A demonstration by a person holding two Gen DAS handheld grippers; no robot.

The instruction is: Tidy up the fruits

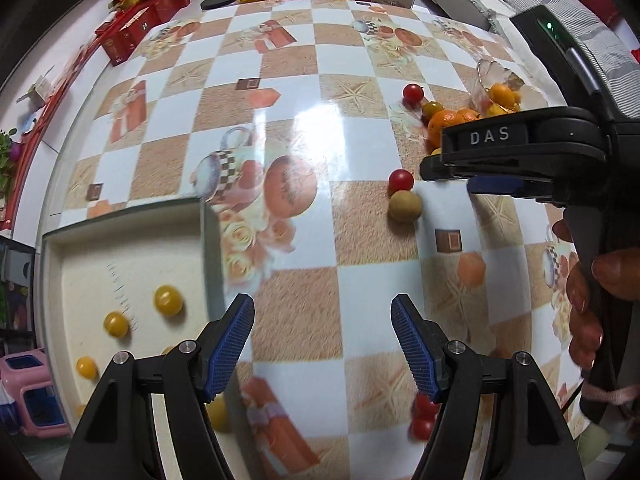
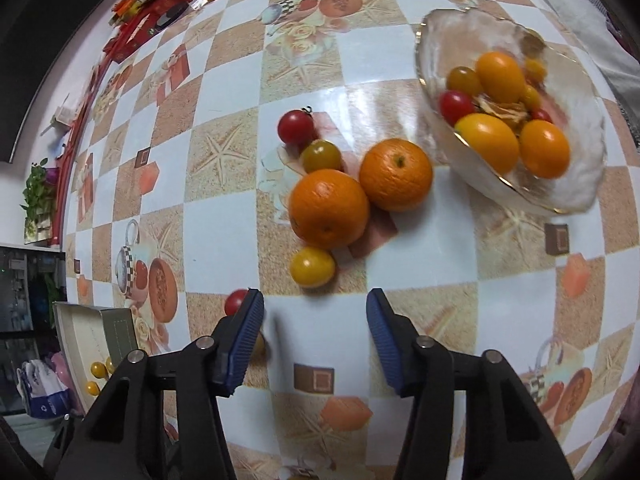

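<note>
- The left gripper [image 1: 322,344] hangs over the checked table [image 1: 280,128], jaws apart, nothing between them. A wide bare stretch of cloth lies ahead.
- The cream tray [image 1: 120,248] sits at its left; its right wall is just beside the left finger. Yellow tomatoes [image 1: 168,300] lie inside.
- The right gripper [image 2: 315,336] is half open and empty, just below a yellow tomato [image 2: 312,266].
- Two oranges [image 2: 328,208] touch each other; the glass bowl [image 2: 580,184] stands near, with room between.
- The other tool reads "DAS" [image 1: 489,136].

checkered tablecloth [image 1: 304,80], red gift boxes [image 1: 136,24], potted plant [image 2: 38,196]
</note>
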